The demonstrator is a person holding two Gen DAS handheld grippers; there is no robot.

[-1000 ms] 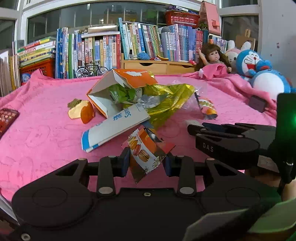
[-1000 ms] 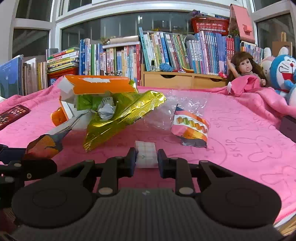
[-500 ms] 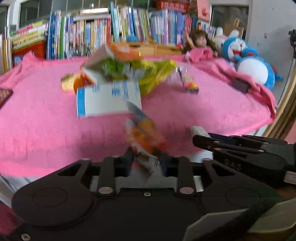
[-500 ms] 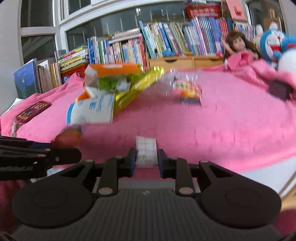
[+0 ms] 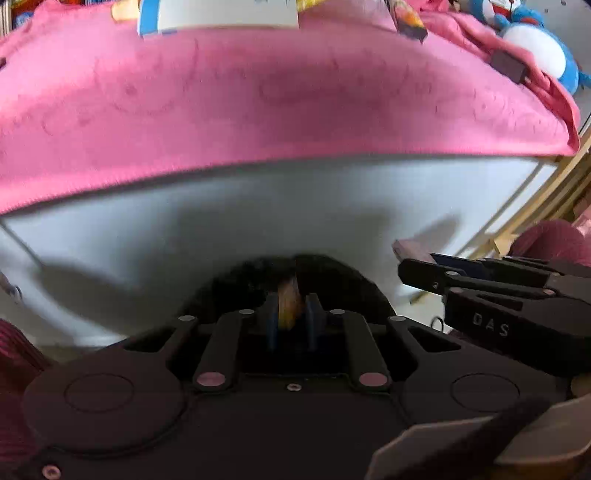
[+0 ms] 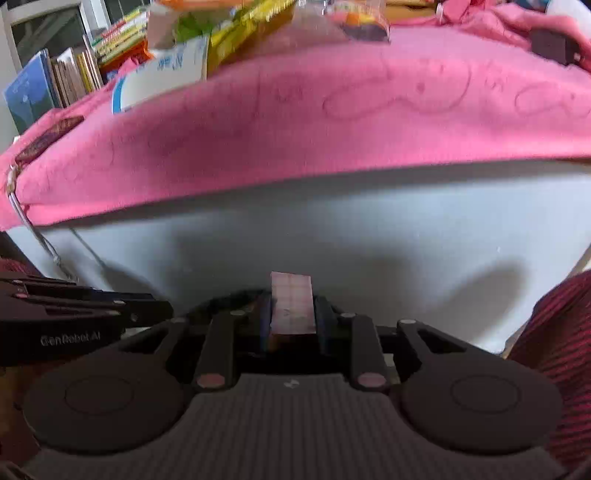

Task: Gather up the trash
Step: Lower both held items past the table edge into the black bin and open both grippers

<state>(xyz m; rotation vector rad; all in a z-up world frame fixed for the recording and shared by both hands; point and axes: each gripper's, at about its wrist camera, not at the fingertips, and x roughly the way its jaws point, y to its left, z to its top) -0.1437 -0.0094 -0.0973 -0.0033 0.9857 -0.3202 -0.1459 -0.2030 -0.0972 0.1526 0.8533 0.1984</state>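
Note:
My left gripper (image 5: pixel 291 308) is shut on an orange snack wrapper (image 5: pixel 289 306), seen edge-on, just in front of a black bag-like opening (image 5: pixel 332 273) below the bed. My right gripper (image 6: pixel 290 314) is shut on a small white checked packet (image 6: pixel 291 306); it shows in the left wrist view as dark fingers (image 5: pixel 436 275) at the right. Both are below the pink blanket (image 5: pixel 258 96) edge, facing the white bed side (image 6: pixel 332 229). More trash lies on the bed: a blue-white carton (image 6: pixel 162 74), a yellow-green foil bag (image 6: pixel 240 33) and a snack packet (image 6: pixel 365 22).
Books (image 6: pixel 66 74) stand at the far left. A blue plush toy (image 5: pixel 535 48) and a small black box (image 5: pixel 508 66) are at the bed's right. A wooden frame (image 5: pixel 546 195) runs down the right side. Dark red fabric (image 6: pixel 554 350) is close at the right.
Both grippers have pulled back from the bed top and dropped below its edge, each keeping its piece of trash. The trash pile now sits at the top of both views.

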